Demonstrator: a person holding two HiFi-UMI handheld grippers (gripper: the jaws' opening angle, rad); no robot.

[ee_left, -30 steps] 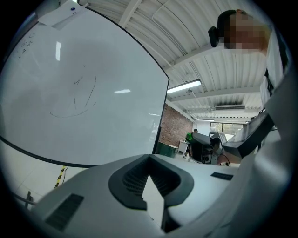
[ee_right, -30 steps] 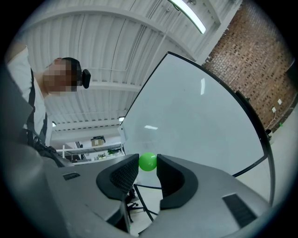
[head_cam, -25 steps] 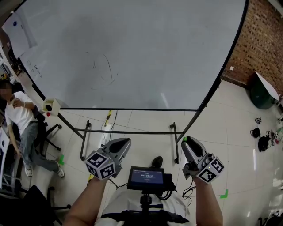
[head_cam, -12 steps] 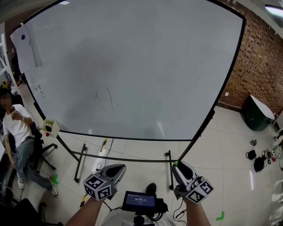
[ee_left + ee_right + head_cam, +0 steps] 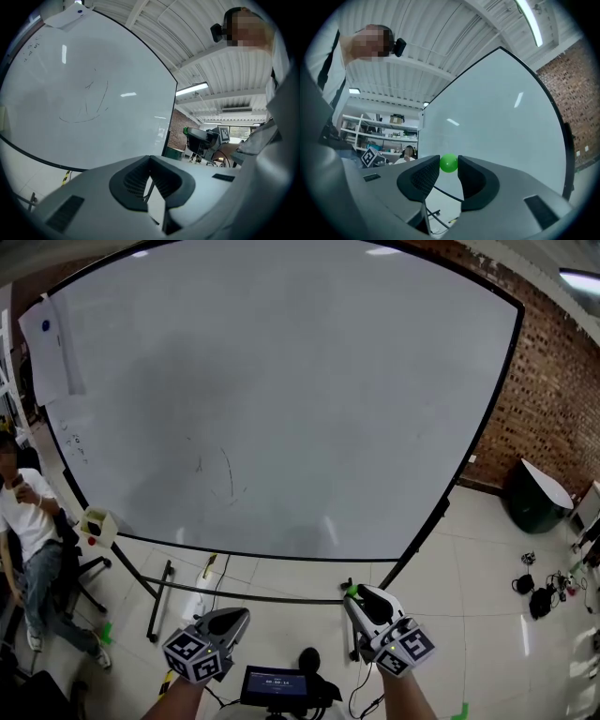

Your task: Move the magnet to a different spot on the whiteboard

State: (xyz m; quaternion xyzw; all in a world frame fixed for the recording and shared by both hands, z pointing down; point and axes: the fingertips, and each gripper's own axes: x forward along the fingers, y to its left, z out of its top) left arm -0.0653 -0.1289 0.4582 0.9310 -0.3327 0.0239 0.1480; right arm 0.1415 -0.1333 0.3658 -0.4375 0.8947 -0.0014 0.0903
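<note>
Right hand-held gripper (image 5: pixel 354 593): clamped on green magnet (image 5: pixel 352 591), below bottom edge of whiteboard (image 5: pixel 281 399). Left hand-held gripper (image 5: pixel 240 615): closed, empty. Change: whiteboard looms larger than a second ago; placement likely next.

- I took this for a lab or workshop hall: a big whiteboard (image 5: pixel 281 399) on a stand filled the space ahead of the right gripper (image 5: pixel 356 594).
- A bare brick wall (image 5: pixel 548 381) ran to its right, and stocked shelves (image 5: pixel 375 129) stood to its left.
- A corrugated ceiling (image 5: pixel 454 37) with strip lights (image 5: pixel 529 18) hung above it, and cables (image 5: pixel 539 596) lay on the tiled floor (image 5: pixel 469 549).
</note>
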